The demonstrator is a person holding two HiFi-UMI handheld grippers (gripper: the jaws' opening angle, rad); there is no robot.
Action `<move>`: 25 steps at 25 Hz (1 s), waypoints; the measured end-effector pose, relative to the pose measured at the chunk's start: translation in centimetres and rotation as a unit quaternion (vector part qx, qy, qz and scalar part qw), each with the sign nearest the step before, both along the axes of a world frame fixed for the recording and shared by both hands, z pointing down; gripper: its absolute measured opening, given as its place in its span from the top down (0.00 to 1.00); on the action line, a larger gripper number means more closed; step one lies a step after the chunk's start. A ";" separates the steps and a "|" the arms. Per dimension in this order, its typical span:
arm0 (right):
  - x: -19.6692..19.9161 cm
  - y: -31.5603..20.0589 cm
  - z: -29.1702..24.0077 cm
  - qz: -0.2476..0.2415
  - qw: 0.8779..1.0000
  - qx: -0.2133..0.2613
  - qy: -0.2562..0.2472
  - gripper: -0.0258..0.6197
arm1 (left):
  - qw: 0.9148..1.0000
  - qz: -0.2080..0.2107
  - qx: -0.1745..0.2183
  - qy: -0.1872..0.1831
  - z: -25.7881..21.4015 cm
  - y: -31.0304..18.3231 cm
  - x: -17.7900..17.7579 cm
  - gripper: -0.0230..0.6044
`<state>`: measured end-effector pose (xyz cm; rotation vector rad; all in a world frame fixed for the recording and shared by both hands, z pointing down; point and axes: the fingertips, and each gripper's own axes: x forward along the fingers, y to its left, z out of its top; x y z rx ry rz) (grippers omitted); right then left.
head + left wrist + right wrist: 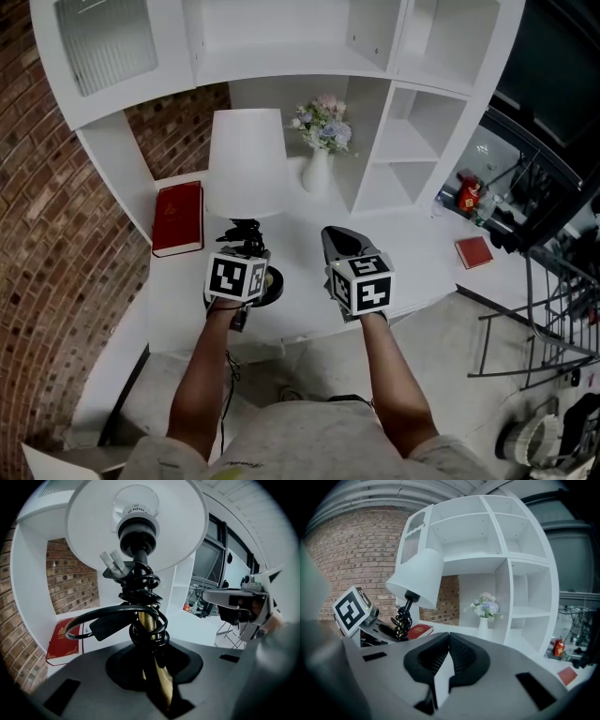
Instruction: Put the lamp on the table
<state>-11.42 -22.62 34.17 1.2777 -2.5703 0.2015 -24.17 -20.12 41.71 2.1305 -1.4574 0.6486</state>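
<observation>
The left claw (pixel 151 670) is gripping the lamp (pixel 138 536) low on its stem (pixel 149 623), right claw (pixel 447 641) idling closed, empty; the top-heavy shade (pixel 246 159) is risking swinging into the vase (pixel 317 173) at one o'clock.

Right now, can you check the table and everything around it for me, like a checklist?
Surface: white table, in front of the shelves.
Job's things: lamp, white shade, brass stem, black base low over the table.
Clutter: red book, vase of flowers, small red book.
Grippers: left gripper shut on the lamp's stem; right gripper shut, empty.
Cables: black cord wound round the lamp's stem.
Surroundings: white shelves, brick wall.
</observation>
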 end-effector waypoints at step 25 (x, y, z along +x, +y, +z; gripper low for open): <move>-1.8 -6.8 1.9 -0.035 0.999 0.011 -0.009 0.95 | 0.998 -0.002 0.046 -0.034 2.6 -8.3 -0.2 0.83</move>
